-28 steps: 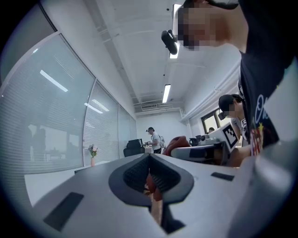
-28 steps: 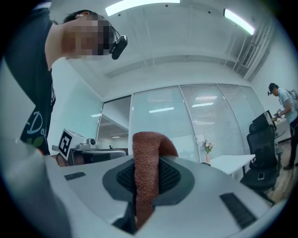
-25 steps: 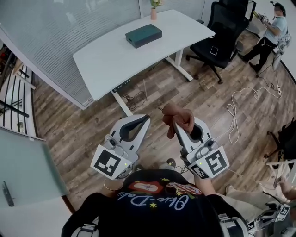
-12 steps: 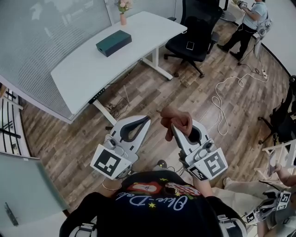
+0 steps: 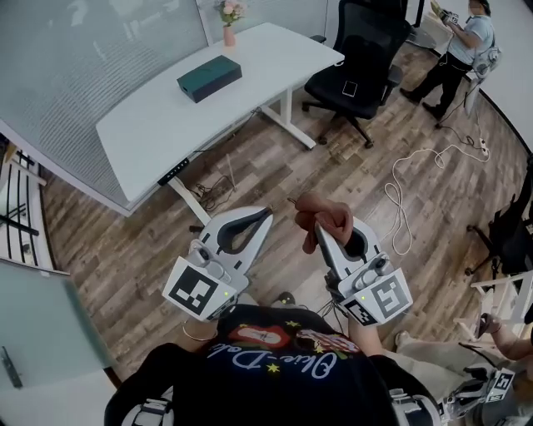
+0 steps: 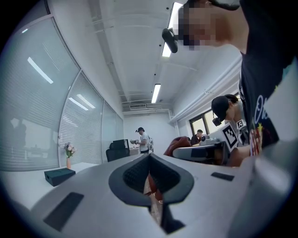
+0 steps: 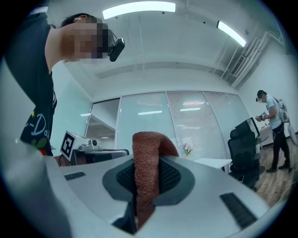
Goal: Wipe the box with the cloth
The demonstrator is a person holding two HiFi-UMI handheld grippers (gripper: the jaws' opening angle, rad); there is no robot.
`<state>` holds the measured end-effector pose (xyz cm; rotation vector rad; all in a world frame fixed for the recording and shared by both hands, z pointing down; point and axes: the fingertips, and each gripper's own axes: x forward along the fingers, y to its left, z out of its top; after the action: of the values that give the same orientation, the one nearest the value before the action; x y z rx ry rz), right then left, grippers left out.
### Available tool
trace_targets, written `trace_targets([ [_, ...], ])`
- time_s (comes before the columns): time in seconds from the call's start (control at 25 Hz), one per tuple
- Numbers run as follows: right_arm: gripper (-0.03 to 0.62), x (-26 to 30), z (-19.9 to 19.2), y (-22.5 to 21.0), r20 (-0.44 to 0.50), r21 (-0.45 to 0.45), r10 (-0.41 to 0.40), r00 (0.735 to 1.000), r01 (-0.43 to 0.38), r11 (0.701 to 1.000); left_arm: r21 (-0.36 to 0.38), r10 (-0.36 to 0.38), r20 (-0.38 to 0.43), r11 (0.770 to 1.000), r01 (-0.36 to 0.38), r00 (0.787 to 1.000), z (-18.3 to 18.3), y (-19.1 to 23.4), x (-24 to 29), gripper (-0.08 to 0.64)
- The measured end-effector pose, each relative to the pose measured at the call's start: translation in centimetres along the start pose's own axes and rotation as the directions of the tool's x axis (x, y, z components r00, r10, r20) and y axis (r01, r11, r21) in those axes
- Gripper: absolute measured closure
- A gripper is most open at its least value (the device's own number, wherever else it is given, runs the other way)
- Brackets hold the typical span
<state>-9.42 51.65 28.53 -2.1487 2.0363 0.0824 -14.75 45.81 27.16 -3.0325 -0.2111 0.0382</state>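
A dark teal box point(image 5: 209, 78) lies on a white desk point(image 5: 166, 116), far ahead of both grippers; it also shows small in the left gripper view point(image 6: 59, 175). My right gripper point(image 5: 320, 228) is held close to my body, shut on a rust-brown cloth point(image 5: 323, 215). That cloth point(image 7: 146, 173) stands up in a fold between the jaws of the right gripper point(image 7: 148, 161). My left gripper point(image 5: 265, 213) hangs beside it, its jaws closed together with nothing in them point(image 6: 149, 158).
A pink vase of flowers point(image 5: 229, 17) stands at the desk's far end. A black office chair point(image 5: 358, 52) is right of the desk. A white cable point(image 5: 398, 200) loops over the wooden floor. A person point(image 5: 460, 40) stands at the far right. A glass wall point(image 5: 75, 50) runs behind the desk.
The head view has swung, so desk and chair sit differently in the picture. Both grippers keep the same pose near my body, the cloth still clamped in the right one.
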Motion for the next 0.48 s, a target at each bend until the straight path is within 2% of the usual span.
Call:
trace_targets([
  [0.2, 0.540, 2.2, -0.7, 0.1, -0.011, 0.012, 0.028, 1.000, -0.028, 1.000, -0.004, 0.056, -0.006, 0.998, -0.056, 0.998, -0.5, 2.7, -0.8, 0.555],
  [0.48, 0.540, 5.9, -1.0, -0.5, -0.023, -0.004, 0.021, 1.000, -0.021, 1.000, -0.027, 0.050, 0.012, 0.998, -0.049, 0.999, -1.4, 6.9, 0.3, 0.555],
])
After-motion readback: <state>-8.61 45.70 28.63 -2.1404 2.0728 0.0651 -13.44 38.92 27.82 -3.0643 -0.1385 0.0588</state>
